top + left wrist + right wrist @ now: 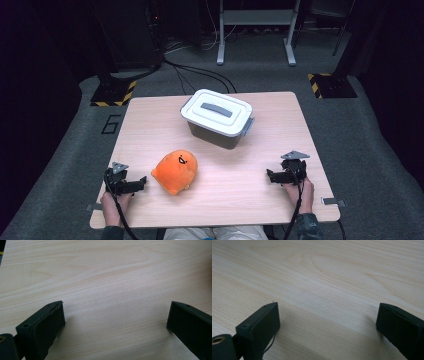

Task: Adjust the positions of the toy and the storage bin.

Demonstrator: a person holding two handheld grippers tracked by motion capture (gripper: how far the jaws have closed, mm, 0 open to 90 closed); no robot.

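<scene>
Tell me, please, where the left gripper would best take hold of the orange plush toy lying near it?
Probably across the rounded body of the orange plush toy, coming from its left, where the open left gripper already points at it. The toy is soft and bulging with no handle, and its small side nubs look too slight to pinch; bare table surrounds it.

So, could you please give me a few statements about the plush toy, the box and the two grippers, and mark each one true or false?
1. The orange plush toy lies nearer the left gripper than the right gripper. True.
2. The lidded storage box stands open. False: its white lid with the grey handle is on.
3. The right gripper holds the plush toy. False: its jaws stand apart over bare wooden table.
4. The left gripper's jaws are open with nothing between them. True.
5. The plush toy sits on top of the box. False: it lies on the table, apart from the box.
</scene>
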